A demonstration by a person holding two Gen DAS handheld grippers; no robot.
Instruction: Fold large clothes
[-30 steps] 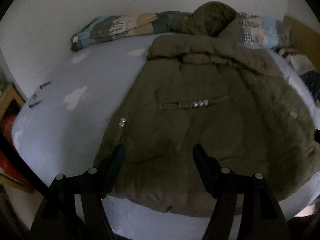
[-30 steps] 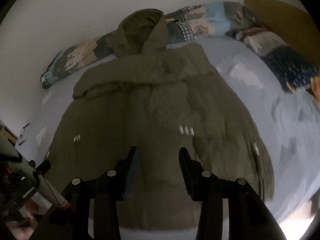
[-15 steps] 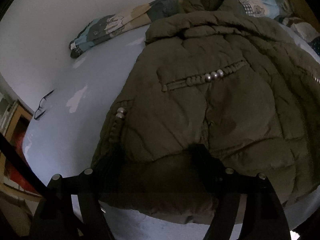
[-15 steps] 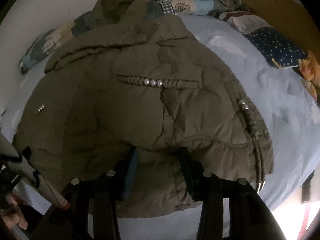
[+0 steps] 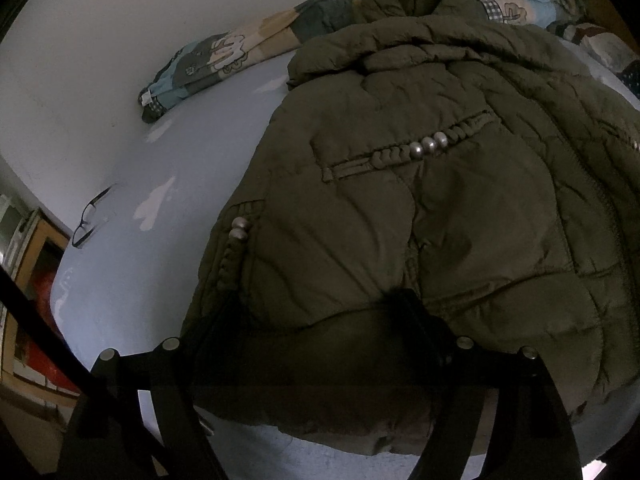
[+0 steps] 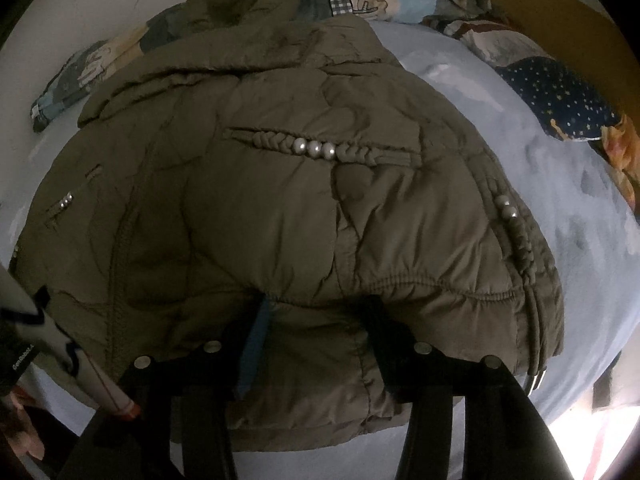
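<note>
- in my left view the olive padded jacket (image 5: 420, 220) fills the centre and right of the frame, spread on the pale blue bed sheet (image 5: 132, 264), its hood at the top edge.
- my left gripper (image 5: 316, 312) sits at the bottom centre with the jacket's hem bulging between its fingers; the jaws are opening, and i see no pad pressing on the cloth.
- a pair of glasses (image 5: 90, 218) lies on the sheet at the left edge, well apart from the jacket.
- a patterned quilt (image 5: 224, 56) runs along the wall across the top.
- in my right view the jacket (image 6: 280, 200) takes up most of the frame, a braided strip with three silver beads (image 6: 314, 148) above centre.
- my right gripper (image 6: 316, 312) at the bottom centre straddles the hem; its jaws are opening, fabric between them but not clamped.
- a dark starred pillow (image 6: 560, 100) lies at the upper right.
</note>
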